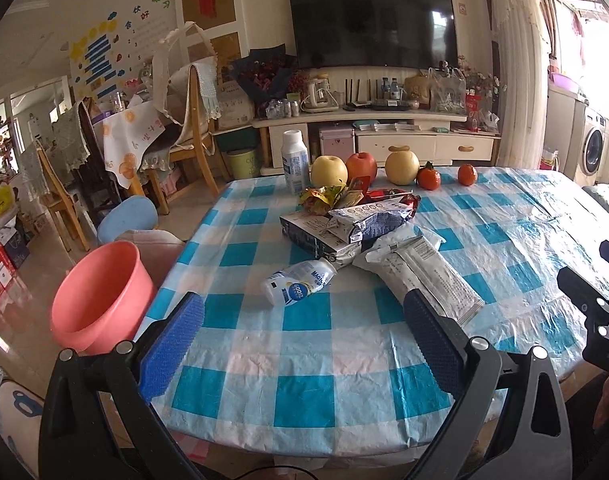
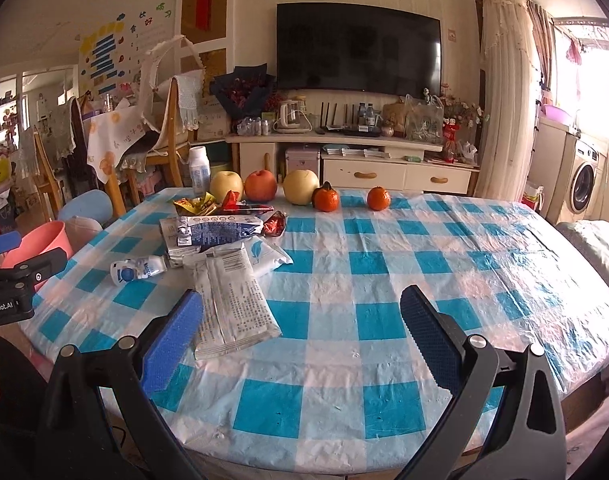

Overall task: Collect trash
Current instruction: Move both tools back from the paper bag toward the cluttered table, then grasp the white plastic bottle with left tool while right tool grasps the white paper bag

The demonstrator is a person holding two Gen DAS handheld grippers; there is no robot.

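Trash lies in a loose heap on the left half of the blue-and-white checked plastic-covered tabletop (image 2: pixel 344 280): a long flat silver foil wrapper (image 2: pixel 234 304) nearest me, a small white plastic bottle lying on its side (image 1: pixel 300 282) to its left, a crushed grey-and-blue printed carton (image 1: pixel 344 226) behind them, and crumpled yellow and red sweet wrappers (image 1: pixel 330 196) at the far end. My left tongs (image 1: pixel 304 316) and right tongs (image 2: pixel 302 312) both hang above the near edge with their blue pads spread wide and nothing between them. The round pink plastic bucket (image 1: pixel 100 296) stands off the tabletop's left edge, lower down, and I take it as the bin. My worries are these: the bottle is round and could roll off that left edge if I nudge it instead of pinching it squarely; the foil wrapper lies flat, so the pads may skid over it or catch the slick cover and drag everything. Just beyond the heap stands a row of apples and tangerines (image 2: pixel 260 184) with an upright white bottle (image 2: pixel 198 172), and a careless reach could knock those over.
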